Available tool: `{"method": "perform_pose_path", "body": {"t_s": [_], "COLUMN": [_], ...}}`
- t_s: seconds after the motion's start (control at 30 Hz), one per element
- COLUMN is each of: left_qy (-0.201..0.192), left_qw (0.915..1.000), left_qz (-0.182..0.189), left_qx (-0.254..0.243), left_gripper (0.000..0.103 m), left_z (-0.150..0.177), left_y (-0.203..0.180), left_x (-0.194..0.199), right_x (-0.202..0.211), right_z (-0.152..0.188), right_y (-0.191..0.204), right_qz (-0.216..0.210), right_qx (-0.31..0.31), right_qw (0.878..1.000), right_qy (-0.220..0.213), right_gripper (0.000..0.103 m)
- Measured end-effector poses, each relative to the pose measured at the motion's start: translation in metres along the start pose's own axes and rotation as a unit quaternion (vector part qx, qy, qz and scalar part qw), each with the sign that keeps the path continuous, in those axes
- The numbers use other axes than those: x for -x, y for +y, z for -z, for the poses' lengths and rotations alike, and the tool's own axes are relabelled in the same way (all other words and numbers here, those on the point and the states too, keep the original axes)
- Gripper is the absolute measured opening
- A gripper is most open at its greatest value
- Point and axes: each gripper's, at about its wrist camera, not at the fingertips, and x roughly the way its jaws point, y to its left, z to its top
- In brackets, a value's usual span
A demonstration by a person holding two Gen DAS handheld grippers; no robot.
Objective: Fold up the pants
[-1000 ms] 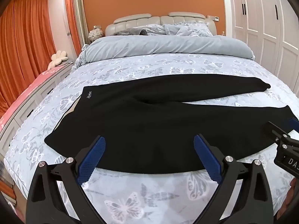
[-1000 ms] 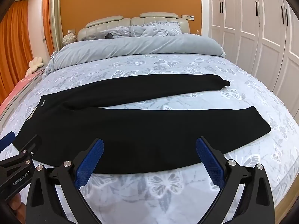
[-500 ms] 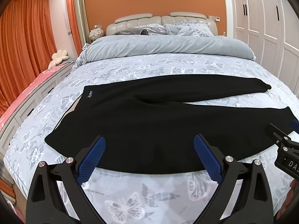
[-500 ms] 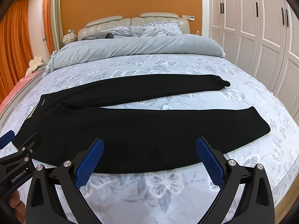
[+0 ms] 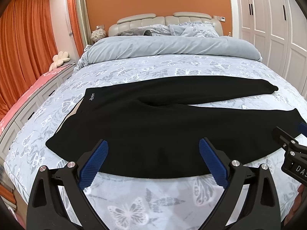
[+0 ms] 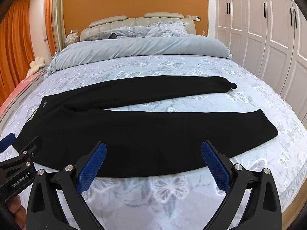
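An orange-walled bedroom is seen, with white wardrobe doors [image 6: 268, 44] at the right and orange curtains [image 5: 25, 44] at the left. The bed [image 5: 153, 197] is covered by a grey butterfly-print blanket; a plain grey duvet [image 5: 168, 47] is bunched near the headboard. The black pants [image 5: 163, 126] are laid flat across the blanket, waistband to the left, both legs extended to the right and slightly splayed. The left gripper [image 5: 153, 163] is held over the near edge of the pants, its fingers spread wide, nothing between them. The right gripper [image 6: 153, 163] is held likewise, fingers wide apart, empty.
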Motion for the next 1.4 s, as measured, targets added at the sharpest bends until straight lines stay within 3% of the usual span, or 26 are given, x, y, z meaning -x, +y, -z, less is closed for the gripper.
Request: {"method": "perform_pose_path", "body": {"t_s": [1.4], "left_qy": [0.001], "left_qw": [1.0000], "left_qz": [0.001], "left_qx": [-0.002], "left_gripper": [0.094], "left_z": [0.0010], "left_y": [0.0004], "left_x": [-0.0001], "right_x": [-0.0002], "right_z": [0.0031], "right_y": [0.0029], "right_qz": [0.001], "right_qx": [0.002], "right_qw": [1.000], "right_qy": [0.001], "right_gripper": [0.097]}}
